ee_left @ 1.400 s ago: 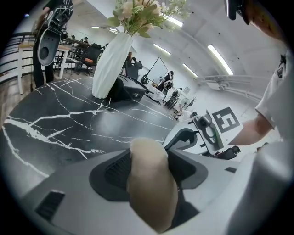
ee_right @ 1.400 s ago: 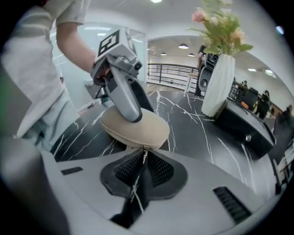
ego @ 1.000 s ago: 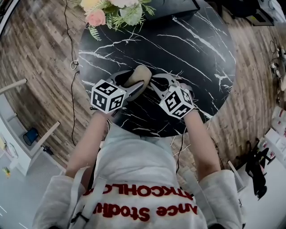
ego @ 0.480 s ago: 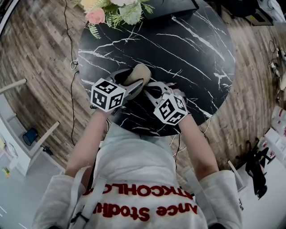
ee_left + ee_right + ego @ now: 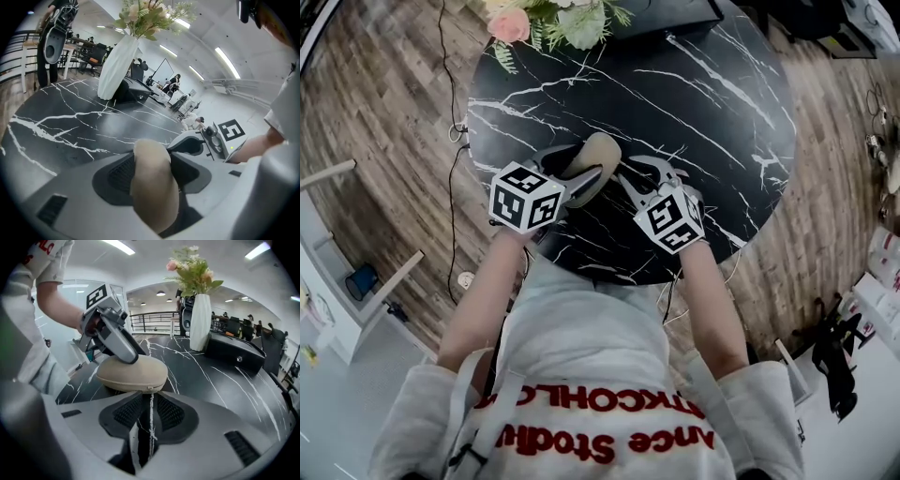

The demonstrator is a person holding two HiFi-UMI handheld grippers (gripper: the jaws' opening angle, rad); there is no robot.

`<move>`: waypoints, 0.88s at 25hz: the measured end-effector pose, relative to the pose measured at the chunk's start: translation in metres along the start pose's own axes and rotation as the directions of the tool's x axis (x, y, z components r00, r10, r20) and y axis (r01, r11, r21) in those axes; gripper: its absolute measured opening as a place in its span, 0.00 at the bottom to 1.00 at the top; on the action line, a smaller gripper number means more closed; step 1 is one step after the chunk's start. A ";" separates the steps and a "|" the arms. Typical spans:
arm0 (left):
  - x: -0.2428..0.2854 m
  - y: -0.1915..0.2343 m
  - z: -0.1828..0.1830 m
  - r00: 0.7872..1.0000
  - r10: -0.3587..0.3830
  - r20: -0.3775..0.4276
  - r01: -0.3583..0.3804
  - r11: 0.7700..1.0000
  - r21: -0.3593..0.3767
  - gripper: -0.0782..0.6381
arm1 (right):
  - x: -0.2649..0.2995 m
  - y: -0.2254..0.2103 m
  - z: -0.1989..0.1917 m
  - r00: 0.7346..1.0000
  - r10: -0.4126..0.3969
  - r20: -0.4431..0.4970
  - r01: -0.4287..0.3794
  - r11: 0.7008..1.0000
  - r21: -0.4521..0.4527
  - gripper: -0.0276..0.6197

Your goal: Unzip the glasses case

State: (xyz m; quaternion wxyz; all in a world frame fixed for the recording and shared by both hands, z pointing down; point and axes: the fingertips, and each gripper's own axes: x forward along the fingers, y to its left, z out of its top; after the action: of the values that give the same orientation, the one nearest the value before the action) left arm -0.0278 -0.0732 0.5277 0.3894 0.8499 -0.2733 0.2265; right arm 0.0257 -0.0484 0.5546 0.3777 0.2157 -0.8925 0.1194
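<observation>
Left tongs (image 5: 152, 164): clamped on the glasses case (image 5: 152, 187) – the beige shell fills the gap between both pads, pinned near one end.
Right tongs (image 5: 149, 411): parted by a narrow slit, having just been opening; only the marbled worktop (image 5: 694, 103) shows through the gap, with nothing between the pads.
Case position: on the near part of the worktop, between the two grippers, its seam side turned toward the right tongs.
What changed: half a second ago the right gripper sat closer in toward the person; now it is back out beside the case, as it was a second ago.
Meaning for the task: probably a let-go or a missed pinch – the seam looks closed, so the zip seems yet to be run.
Only the right gripper view shows: the small zip pull (image 5: 149, 391) just ahead of the pad tips, and the left gripper biting the case from above.
Only the head view shows: both grippers at once, flanking the case.
</observation>
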 end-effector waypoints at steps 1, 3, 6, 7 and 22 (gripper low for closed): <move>-0.004 0.001 0.000 1.000 0.011 -0.006 -0.011 1.000 0.011 0.45 | 0.002 0.001 -0.001 1.000 0.014 -0.021 -0.015 0.999 -0.029 0.20; -0.013 0.005 -0.003 1.000 0.027 -0.011 -0.026 0.999 0.024 0.45 | 0.005 0.003 -0.001 0.998 0.037 -0.055 -0.041 0.996 -0.083 0.20; -0.018 0.005 -0.013 0.999 -0.009 -0.040 0.007 0.999 -0.043 0.45 | 0.007 0.006 0.001 0.991 0.075 -0.112 -0.094 0.980 -0.174 0.21; -0.018 0.001 -0.018 0.998 -0.022 -0.055 0.018 0.998 -0.063 0.44 | 0.007 0.007 0.000 0.986 0.090 -0.138 -0.118 0.970 -0.212 0.22; -0.006 -0.026 -0.045 0.970 -0.059 -0.238 0.046 0.997 -0.061 0.49 | 0.006 0.008 -0.004 0.921 0.185 -0.343 -0.352 0.774 -0.526 0.22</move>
State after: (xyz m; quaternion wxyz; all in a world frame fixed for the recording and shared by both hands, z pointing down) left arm -0.0231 -0.0215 0.5368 0.4486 0.8123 -0.2080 0.3094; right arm 0.0203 -0.0414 0.5608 0.5228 -0.0587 -0.8470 -0.0758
